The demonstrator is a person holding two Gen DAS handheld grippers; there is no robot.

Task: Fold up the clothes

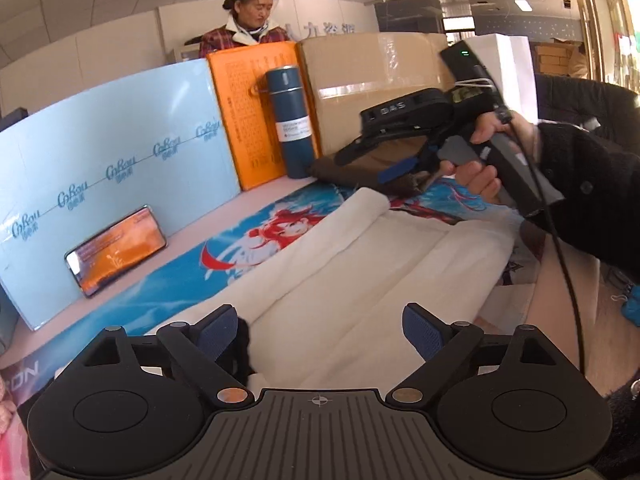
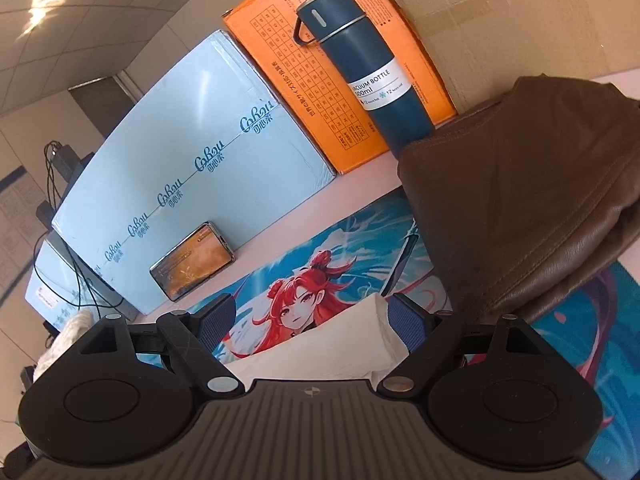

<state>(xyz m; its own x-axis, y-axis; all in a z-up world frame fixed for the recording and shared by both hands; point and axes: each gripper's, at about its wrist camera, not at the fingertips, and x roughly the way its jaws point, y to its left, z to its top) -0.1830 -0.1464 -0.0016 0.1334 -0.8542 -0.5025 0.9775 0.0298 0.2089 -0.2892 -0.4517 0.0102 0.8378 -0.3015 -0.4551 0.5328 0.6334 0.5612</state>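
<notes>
1. My left gripper (image 1: 320, 332) hovers over the near end of the white garment (image 1: 360, 264), jaws wide, nothing held.
2. My right gripper (image 2: 310, 322) is at its far end, jaws wide, corner between them.
3. The garment lies on the printed mat (image 2: 304, 256), beside a brown garment (image 2: 532, 200).

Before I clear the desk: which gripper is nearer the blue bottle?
Right. The right gripper is near the brown garment beside the blue bottle; the left gripper sits farther back.
</notes>
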